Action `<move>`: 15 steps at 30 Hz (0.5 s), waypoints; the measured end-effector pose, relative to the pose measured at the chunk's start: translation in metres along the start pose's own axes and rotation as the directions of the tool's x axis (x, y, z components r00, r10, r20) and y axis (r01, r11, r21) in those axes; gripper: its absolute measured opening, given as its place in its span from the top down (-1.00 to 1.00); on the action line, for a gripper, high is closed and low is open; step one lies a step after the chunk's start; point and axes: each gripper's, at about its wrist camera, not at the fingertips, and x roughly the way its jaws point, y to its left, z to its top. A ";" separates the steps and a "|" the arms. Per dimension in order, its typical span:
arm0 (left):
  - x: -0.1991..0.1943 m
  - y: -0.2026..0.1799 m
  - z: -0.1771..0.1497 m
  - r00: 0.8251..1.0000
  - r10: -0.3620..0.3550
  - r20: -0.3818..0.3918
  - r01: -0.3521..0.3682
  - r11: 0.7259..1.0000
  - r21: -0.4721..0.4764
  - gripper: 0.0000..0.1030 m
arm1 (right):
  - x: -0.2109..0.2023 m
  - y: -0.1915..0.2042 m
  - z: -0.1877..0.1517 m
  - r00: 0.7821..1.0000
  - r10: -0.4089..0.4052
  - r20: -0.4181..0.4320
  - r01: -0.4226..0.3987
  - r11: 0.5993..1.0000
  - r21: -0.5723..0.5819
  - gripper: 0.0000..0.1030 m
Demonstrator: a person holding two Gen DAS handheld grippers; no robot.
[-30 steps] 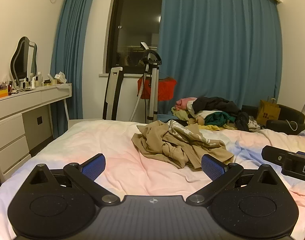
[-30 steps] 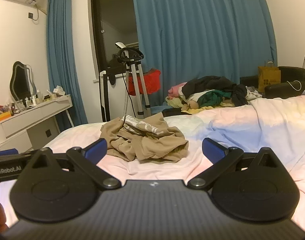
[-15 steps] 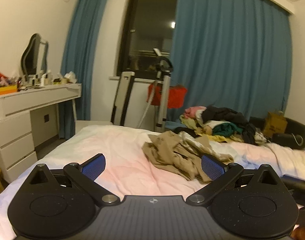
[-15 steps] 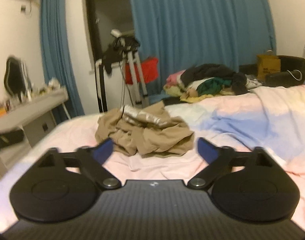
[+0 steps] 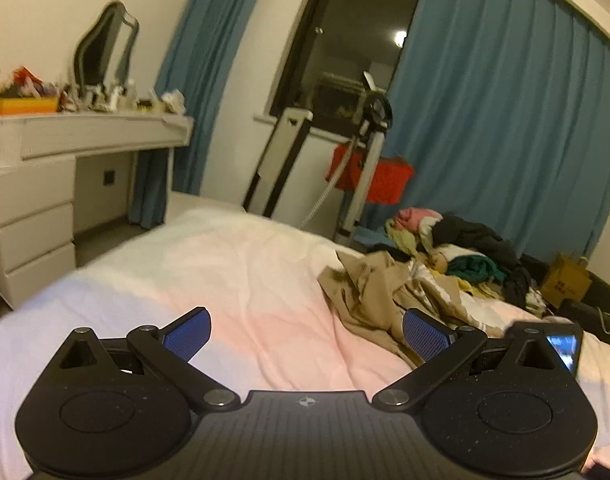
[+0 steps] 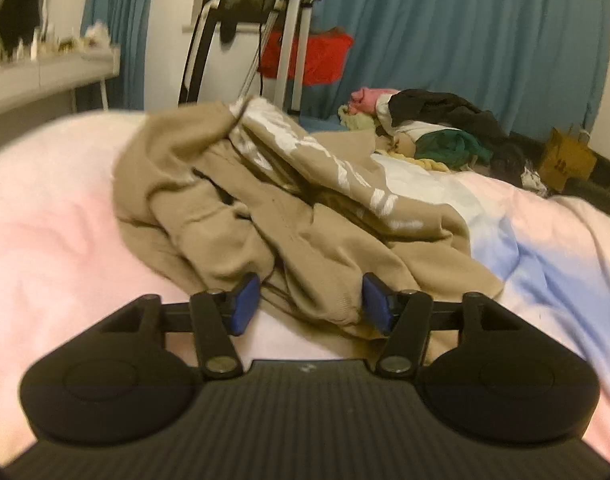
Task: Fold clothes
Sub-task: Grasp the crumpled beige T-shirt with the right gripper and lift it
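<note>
Lying crumpled near the middle of the bed (image 6: 45, 208): one tan garment (image 6: 265, 208) with white print, bunched and creased, no fold showing. Your right gripper (image 6: 311, 304) has its fingers partly apart, straddling the garment's near hem without clamping it. Your left gripper (image 5: 307, 332) is spread wide over bare bedding, empty, the garment just to its right. Toward the bed's far edge: a heap of mixed clothes (image 6: 425, 128), unsorted. Judged: folding of this item is all still to do.

No legible text, label, brand or number. Dark print on the yellow paper bag (image 6: 565, 160), at 2 o'clock beyond the bed, is too blurred to read.
</note>
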 end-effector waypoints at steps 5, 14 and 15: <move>0.018 0.005 -0.005 0.999 -0.019 -0.042 0.019 1.000 -0.014 -1.00 | -0.022 -0.014 0.019 0.999 -0.007 0.037 0.004 0.997 0.073 0.69; -0.009 -0.035 -0.011 0.999 -0.048 0.017 0.046 0.991 0.124 -0.99 | -0.148 -0.054 0.042 0.955 0.092 0.281 -0.156 0.964 0.213 0.81; -0.013 -0.041 -0.012 0.998 -0.054 0.025 0.050 0.988 0.148 -1.00 | -0.164 -0.059 0.042 0.942 0.104 0.320 -0.179 0.960 0.214 0.81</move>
